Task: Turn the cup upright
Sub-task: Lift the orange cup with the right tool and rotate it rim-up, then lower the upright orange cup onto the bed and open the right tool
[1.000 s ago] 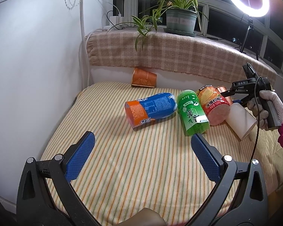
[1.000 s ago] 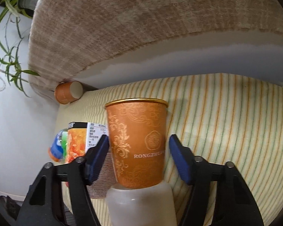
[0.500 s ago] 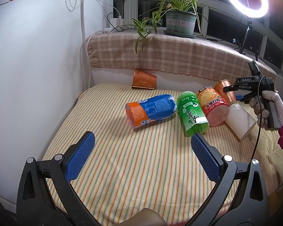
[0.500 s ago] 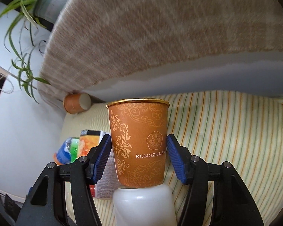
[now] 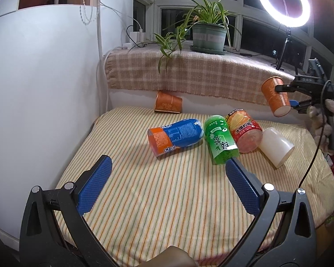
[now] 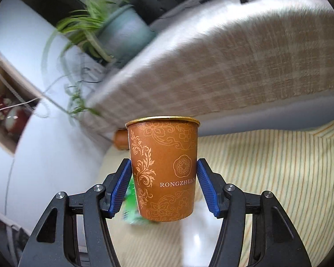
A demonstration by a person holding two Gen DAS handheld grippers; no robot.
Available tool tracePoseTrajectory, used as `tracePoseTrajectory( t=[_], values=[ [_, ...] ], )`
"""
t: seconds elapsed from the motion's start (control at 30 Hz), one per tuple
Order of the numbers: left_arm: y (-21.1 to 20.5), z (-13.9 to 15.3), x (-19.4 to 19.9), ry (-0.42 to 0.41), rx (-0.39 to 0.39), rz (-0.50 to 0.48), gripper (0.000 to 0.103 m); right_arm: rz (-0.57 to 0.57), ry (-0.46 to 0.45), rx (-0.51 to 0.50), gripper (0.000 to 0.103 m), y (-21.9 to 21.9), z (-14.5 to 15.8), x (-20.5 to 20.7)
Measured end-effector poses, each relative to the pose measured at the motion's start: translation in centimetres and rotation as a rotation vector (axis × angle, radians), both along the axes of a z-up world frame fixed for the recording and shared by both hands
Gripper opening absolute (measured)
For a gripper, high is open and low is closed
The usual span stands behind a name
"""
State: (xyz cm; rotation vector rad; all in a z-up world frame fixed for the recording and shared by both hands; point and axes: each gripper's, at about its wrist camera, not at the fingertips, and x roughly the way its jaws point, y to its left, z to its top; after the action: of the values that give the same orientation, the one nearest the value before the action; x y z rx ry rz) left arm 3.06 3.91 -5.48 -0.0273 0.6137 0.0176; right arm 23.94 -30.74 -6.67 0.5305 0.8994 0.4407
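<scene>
Striped table (image 5: 167, 200): a wide cloth-covered surface with several containers lying on their sides near its middle.
Blue bottle (image 5: 176, 135): on its side at table centre, with a green can (image 5: 220, 142) just beside it at 3 o'clock, then a red can (image 5: 245, 133) and a white cup (image 5: 276, 146) further the same way.
Second orange cup (image 5: 168, 105): tipped over at 12 o'clock, against the back wall.
Orange cup (image 6: 164, 171): off the table, held in the air at about 2 o'clock, tilted with its rim up and away from the holder.
Right gripper (image 6: 164, 184): blue pads pinching the cup's lower half on both sides.
Left gripper (image 5: 167, 184): fingers spread wide, holding nothing, low at 6 o'clock.
Doing it well: I'd say level the cup until its base faces straight down, lower it onto bare cloth well apart from the cans, and only loosen the grip once the base sits flat; paper walls dent under a hard squeeze.
</scene>
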Motion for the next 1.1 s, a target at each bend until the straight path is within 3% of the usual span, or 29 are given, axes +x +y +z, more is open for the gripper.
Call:
tracePoseTrajectory(
  t=[0.33, 0.6, 0.87, 1.1],
  values=[
    [0.4, 0.4, -1.3, -0.010, -0.037, -0.027, 0.103, 0.067, -0.007, 0.099, 0.059, 3.3, 1.2, -8.3],
    [0.7, 0.0, -1.8, 0.022, -0.099, -0.070, 0.103, 0.101, 0.131, 0.177, 0.059, 6.7, -3.0, -12.8],
    [1.1, -1.9, -1.1, 0.109, -0.181, -0.094, 0.103, 0.039, 0.233, 0.128, 0.060, 8.7, -8.5, -14.5],
    [0.8, -3.1, -0.4, 0.155, -0.215, -0.108, 0.103, 0.009, 0.245, 0.036, 0.065, 9.0, -9.7, -14.4]
  ],
)
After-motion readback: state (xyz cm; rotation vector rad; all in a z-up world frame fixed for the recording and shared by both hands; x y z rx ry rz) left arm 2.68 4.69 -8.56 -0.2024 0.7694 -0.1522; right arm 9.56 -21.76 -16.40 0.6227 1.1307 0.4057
